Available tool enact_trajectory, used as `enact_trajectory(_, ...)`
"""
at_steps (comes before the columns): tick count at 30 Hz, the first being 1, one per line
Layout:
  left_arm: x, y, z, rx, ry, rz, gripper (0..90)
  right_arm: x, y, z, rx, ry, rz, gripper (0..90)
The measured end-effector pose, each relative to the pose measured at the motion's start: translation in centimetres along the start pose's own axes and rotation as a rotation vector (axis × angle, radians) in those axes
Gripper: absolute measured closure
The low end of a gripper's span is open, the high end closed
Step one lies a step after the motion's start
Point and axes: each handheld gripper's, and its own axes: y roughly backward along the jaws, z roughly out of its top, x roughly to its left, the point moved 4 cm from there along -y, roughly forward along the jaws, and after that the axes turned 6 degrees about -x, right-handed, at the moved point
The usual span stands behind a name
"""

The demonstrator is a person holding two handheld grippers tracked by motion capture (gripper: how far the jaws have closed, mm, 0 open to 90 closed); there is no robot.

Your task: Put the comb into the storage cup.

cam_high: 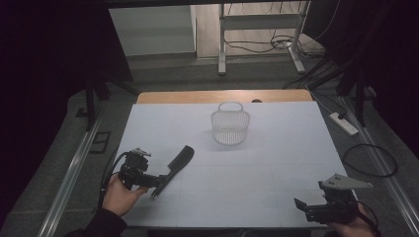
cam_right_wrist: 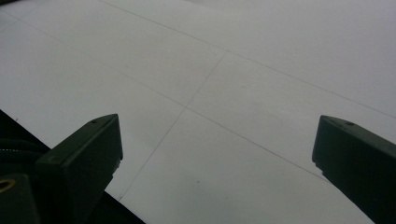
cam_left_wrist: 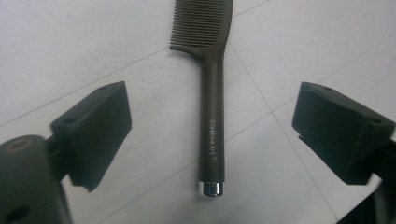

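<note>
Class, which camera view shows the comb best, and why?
The left gripper view: the comb lies close up, showing teeth, handle lettering and silver cap. In the high view it is small and dark; the right gripper view faces bare table.
</note>
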Motion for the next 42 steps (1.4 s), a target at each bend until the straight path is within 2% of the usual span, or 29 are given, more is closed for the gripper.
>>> enact_trajectory(6, -0.1, -0.3, 0.2, -0.018, -0.025, -0.017, 0.6, 0.0, 0.0, 0.0, 0.0, 0.003, 0.002, 2.2)
enact_trajectory(10, -0.1, -0.9, 0.2, -0.019, -0.048, -0.001, 0.0, 0.0, 0.0, 0.0, 0.001, 0.006, 0.002, 2.2)
enact_trajectory(25, -0.3, -3.8, 0.2, 0.031, -0.098, 0.009, 0.0, 0.1, -0.1, 0.0, 0.006, 0.008, 0.005, 2.0)
enact_trajectory(38, -0.4, -6.4, -0.6, 0.175, -0.14, 0.036, 0.0, 0.1, -0.1, 0.0, 0.009, 0.009, 0.007, 2.0)
enact_trajectory(42, -0.3, -6.8, -0.9, 0.219, -0.135, 0.042, 0.0, 0.1, -0.1, 0.0, 0.009, 0.009, 0.007, 1.9)
